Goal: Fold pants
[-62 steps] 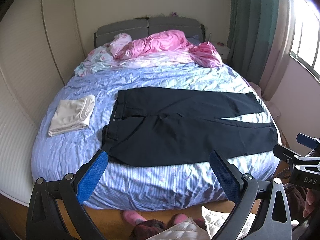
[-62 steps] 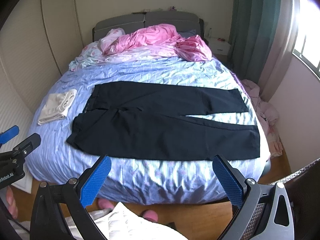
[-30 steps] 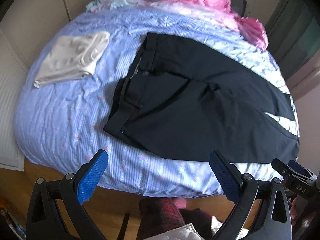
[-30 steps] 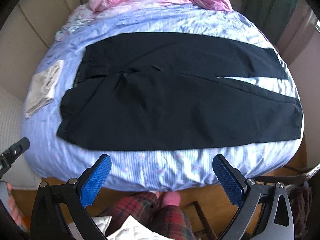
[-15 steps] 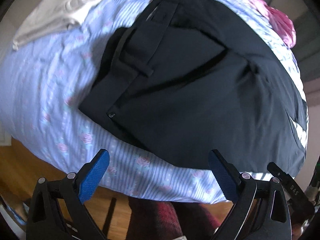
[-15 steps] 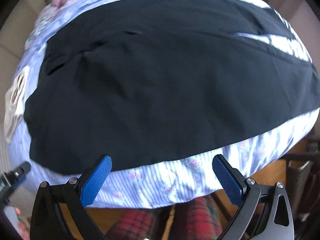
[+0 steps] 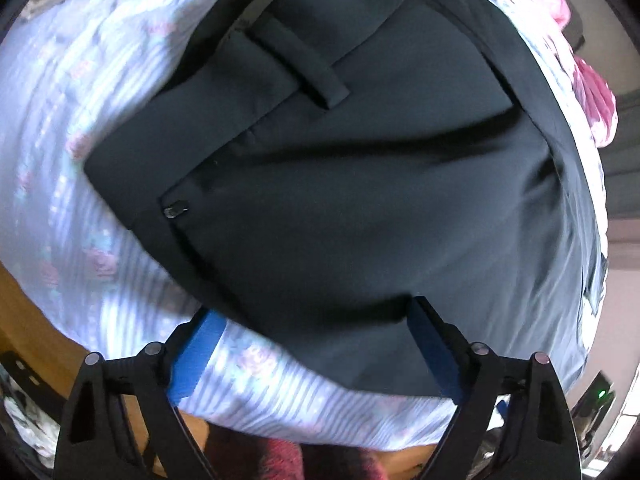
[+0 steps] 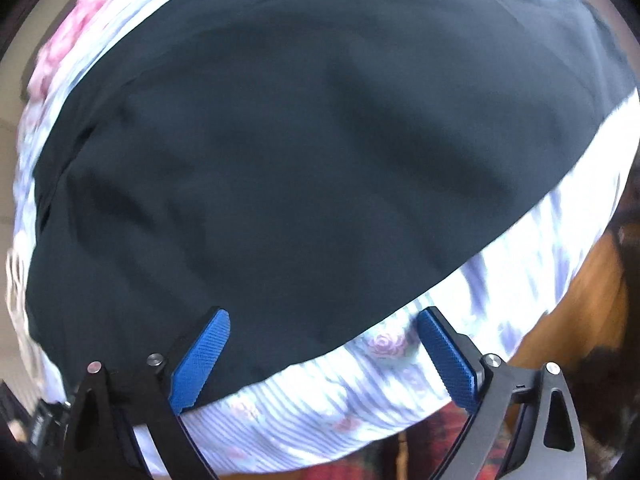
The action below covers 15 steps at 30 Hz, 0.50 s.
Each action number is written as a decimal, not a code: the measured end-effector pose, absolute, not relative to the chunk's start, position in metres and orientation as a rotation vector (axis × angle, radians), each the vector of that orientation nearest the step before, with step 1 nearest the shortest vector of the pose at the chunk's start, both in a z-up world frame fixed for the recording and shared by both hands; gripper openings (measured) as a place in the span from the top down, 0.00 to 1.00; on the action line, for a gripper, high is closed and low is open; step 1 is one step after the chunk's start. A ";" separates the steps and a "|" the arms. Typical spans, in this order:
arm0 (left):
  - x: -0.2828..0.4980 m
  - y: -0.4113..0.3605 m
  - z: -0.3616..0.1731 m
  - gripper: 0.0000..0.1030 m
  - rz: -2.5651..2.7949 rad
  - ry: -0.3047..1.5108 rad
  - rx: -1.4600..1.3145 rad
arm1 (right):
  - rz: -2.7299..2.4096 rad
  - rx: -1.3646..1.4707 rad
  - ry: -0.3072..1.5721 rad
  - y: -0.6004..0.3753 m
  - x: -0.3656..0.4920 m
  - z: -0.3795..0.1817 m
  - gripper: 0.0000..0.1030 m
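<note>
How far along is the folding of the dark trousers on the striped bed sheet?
Done: the dark fabric trousers lie spread flat on the blue striped floral sheet. In hand: the left gripper and right gripper, jaws just closing a little, straddle the near edge without pinching it. Left: every fold.

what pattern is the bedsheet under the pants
Pale blue stripes with small pink roses on the bedsheet, clearest in the right wrist view.

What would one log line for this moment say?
stage: reaching for near edge | left gripper: open, closing, straddling pants edge | right gripper: open, closing, straddling edge | bed sheet: under pants
</note>
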State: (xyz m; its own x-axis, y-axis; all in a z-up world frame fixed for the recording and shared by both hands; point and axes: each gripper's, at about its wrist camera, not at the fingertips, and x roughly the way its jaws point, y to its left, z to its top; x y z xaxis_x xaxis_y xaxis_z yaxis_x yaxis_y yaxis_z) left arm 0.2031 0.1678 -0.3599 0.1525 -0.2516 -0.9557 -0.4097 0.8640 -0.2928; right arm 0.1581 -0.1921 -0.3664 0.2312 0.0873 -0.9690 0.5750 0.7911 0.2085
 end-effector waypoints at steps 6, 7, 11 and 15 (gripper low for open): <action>0.200 0.167 -0.372 0.12 0.161 1.419 -0.593 | -0.397 0.667 1.271 -0.199 0.157 -0.378 0.08; 0.198 0.166 -0.372 0.12 0.167 1.415 -0.593 | -0.403 0.678 1.266 -0.200 0.157 -0.379 0.08; 0.194 0.170 -0.367 0.25 0.186 1.415 -0.625 | -0.429 0.693 1.267 -0.203 0.152 -0.378 0.25; 0.193 0.167 -0.354 0.60 0.166 1.404 -0.631 | -0.399 0.658 1.265 -0.197 0.152 -0.369 0.53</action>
